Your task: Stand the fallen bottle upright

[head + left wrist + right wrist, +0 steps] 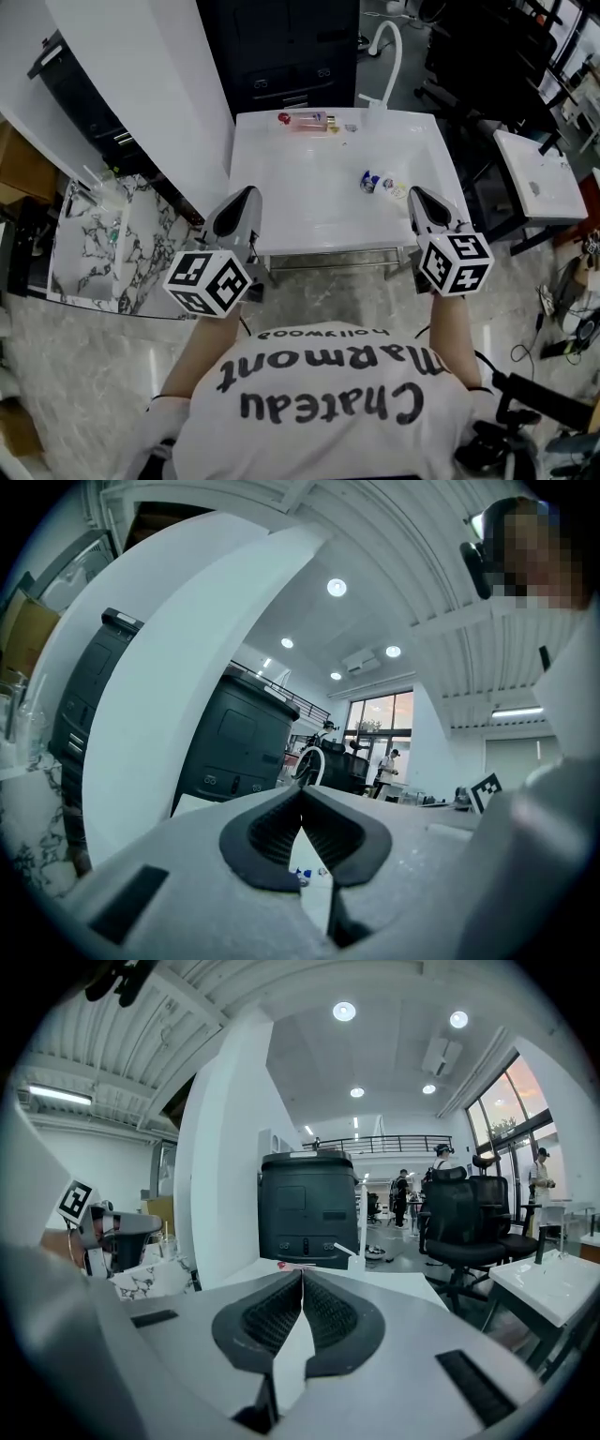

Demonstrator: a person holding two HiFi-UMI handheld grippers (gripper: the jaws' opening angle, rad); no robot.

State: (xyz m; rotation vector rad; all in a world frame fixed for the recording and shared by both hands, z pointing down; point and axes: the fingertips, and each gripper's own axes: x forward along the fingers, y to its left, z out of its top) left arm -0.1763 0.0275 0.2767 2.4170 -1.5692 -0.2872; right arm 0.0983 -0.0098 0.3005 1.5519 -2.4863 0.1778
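Observation:
A pinkish clear bottle (306,120) with a red cap lies on its side at the far edge of the white table (309,216); its red end (284,1265) shows just above my right jaws in the right gripper view. Two or three small blue-capped bottles (380,183) lie right of the table's middle and show through the gap under my left jaws as blue specks (302,875). My left gripper (247,194) hovers at the table's near left edge and my right gripper (417,193) at its near right edge. Both are shut and empty, well short of the bottles.
A white stand with a curved tube (379,101) sits at the table's far right corner. Behind the table is a black cabinet (281,47). A marble-patterned table (94,234) stands to the left, a small white table (539,178) and black office chairs (469,1222) to the right.

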